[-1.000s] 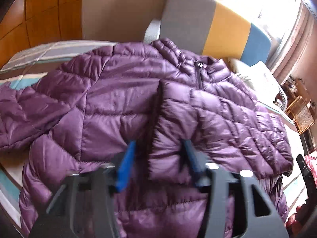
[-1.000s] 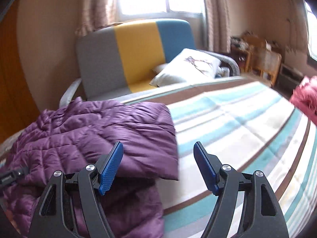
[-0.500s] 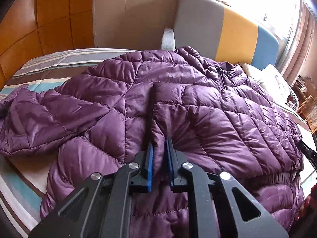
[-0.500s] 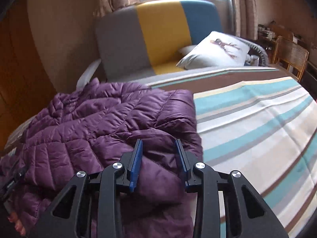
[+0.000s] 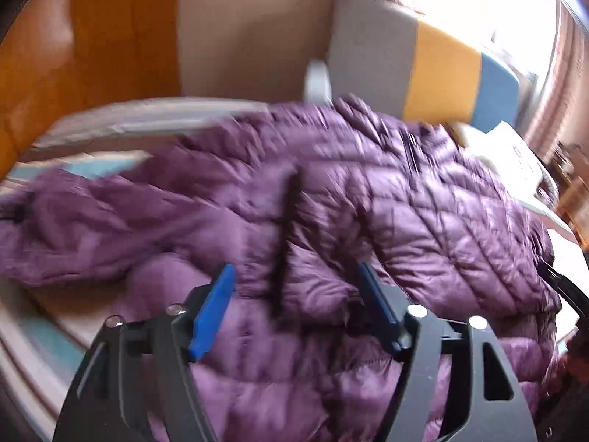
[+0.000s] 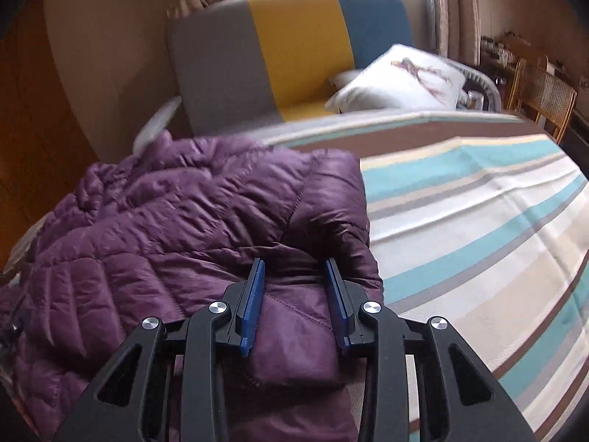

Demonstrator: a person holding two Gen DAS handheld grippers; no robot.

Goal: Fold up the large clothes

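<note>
Purple puffer jacket [image 5: 423,199] on striped bed [image 6: 478,213], fold under way. Left tongs [image 5: 294,294] wide open, empty. Right tongs [image 6: 296,276] clamped on jacket edge. Next, likely: left regrips, carry fold across.

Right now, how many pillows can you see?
1. A white pillow with a printed figure leans on the sofa seat beyond the bed, right of the jacket. Others may be hidden behind it; a pale shape shows there.

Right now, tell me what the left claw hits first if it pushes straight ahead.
Most likely the purple jacket: the open left claw points at its folded front panel, just ahead. The frame is blurred, so depth is uncertain.
</note>
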